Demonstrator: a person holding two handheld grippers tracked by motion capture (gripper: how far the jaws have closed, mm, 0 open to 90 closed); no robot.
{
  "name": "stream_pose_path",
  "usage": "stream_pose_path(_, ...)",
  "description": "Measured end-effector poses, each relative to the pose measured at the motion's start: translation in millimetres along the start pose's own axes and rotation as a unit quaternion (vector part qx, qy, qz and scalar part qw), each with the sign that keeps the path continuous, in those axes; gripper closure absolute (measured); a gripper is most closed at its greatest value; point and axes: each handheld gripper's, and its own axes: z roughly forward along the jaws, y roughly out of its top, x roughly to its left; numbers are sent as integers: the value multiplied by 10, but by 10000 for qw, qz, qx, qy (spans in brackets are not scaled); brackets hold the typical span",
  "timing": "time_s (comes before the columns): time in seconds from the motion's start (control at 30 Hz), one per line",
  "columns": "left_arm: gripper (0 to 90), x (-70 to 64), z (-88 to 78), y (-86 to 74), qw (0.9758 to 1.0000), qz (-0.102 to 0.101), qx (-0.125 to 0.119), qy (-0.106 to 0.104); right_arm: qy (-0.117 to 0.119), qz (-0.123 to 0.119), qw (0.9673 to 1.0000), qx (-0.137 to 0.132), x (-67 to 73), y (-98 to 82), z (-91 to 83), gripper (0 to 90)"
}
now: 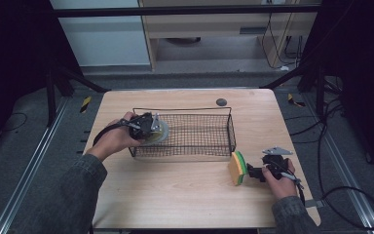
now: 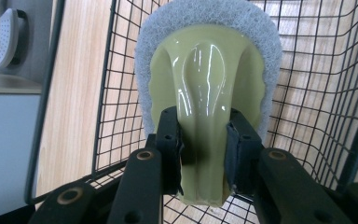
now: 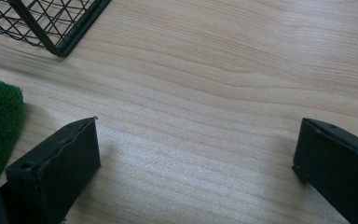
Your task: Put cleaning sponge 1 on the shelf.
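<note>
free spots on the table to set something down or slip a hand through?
Bare table along the near edge, in front of the basket and left of the sponge. The basket's right half is free. A strip behind it, beside the dark disc. Crowded: basket's left end, where the left gripper holds the scrubber.

No writing to read anywhere: nothing printed on the scrubber (image 2: 208, 79), nothing on the sponge (image 1: 237, 167), no label on the basket (image 1: 231, 127) or table (image 1: 185, 195)

High view overhead; gripper views close; all share basket (image 1: 185, 134).
</note>
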Motion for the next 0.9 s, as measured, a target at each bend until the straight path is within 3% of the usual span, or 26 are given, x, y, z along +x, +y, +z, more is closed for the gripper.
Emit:
stream_pose_path(0.33, 699, -22, 71, -2, 9999, -23, 37, -142, 0, 0, 10000, 0, 0, 0, 0, 6)
stream_pose_path(0.9, 696, 6, 101, 0, 9996, -180, -15, -196, 0, -1, 10000, -1, 0, 0, 0, 6)
